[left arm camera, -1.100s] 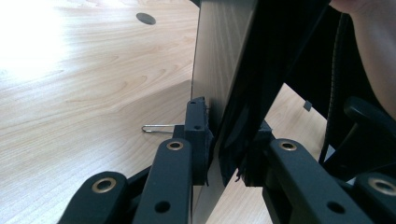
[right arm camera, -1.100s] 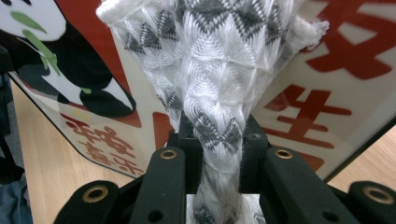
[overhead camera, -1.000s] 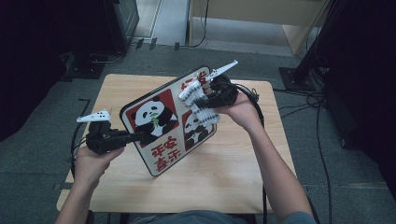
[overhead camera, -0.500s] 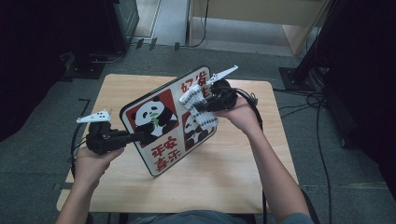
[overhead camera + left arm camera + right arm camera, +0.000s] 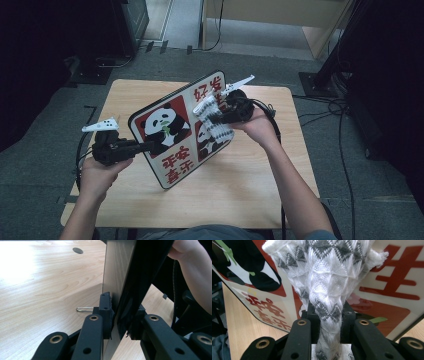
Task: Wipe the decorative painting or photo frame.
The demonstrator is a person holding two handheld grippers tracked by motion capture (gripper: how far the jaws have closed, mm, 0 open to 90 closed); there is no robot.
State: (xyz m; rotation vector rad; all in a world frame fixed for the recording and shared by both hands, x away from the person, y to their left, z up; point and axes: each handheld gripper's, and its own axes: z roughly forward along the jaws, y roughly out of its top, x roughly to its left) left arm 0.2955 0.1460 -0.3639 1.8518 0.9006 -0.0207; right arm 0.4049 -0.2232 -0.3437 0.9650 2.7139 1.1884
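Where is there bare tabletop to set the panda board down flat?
Bare wood lies along the table's near edge between the forearms and at the far left corner. The middle is crowded: the board, the cloth and both grippers.

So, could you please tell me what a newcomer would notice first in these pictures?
First, the panda board, red, white and black, held tilted on edge above the middle of the wooden table. The left claw is clamped on its edge. The right claw presses a white and grey knitted cloth against its printed face.
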